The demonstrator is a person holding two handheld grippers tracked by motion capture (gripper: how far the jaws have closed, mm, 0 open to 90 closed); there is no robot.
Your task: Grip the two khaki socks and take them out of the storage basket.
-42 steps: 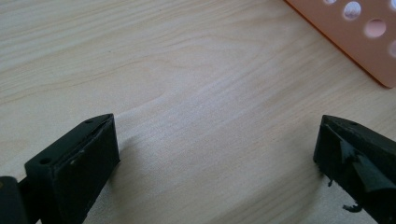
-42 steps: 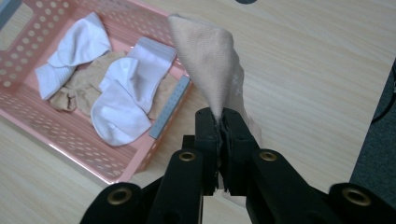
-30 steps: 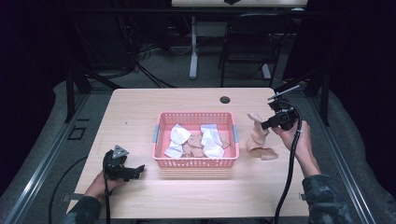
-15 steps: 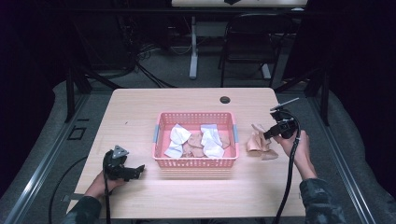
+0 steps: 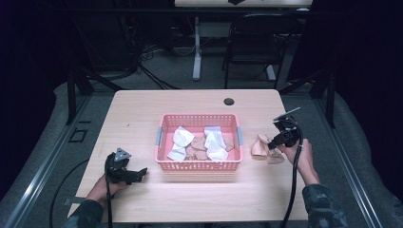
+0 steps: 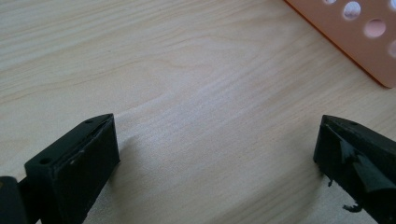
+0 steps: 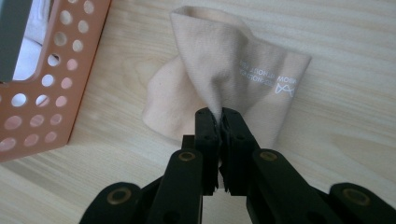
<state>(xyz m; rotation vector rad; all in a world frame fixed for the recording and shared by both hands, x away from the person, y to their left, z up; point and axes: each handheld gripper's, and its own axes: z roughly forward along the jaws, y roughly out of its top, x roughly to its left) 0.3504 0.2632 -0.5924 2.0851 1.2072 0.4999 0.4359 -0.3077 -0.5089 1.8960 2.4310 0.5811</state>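
A beige cloth (image 7: pixel 224 79) with white print lies bunched on the table just right of the pink basket (image 5: pixel 164 133). My right gripper (image 7: pixel 219 114) is shut on a fold of that cloth, and the cloth's lower part rests on the wood. In the high view the beige cloth (image 5: pixel 260 147) sits beside my right gripper (image 5: pixel 272 144), with a second small beige piece (image 5: pixel 275 158) near the hand. The basket holds several white and beige cloths (image 5: pixel 199 142). My left gripper (image 5: pixel 140 174) rests open on the table at front left, its jaws wide apart over bare wood (image 6: pixel 210 140).
The basket's perforated wall (image 7: pixel 42 93) stands close to the left of the held cloth. A corner of the basket (image 6: pixel 359 37) lies ahead of the left gripper. A dark round hole (image 5: pixel 229 101) marks the table's far edge. A chair (image 5: pixel 256 42) stands beyond the table.
My right gripper has come down from above the table with the beige cloth, whose lower part now rests on the wood. The left gripper has not moved.
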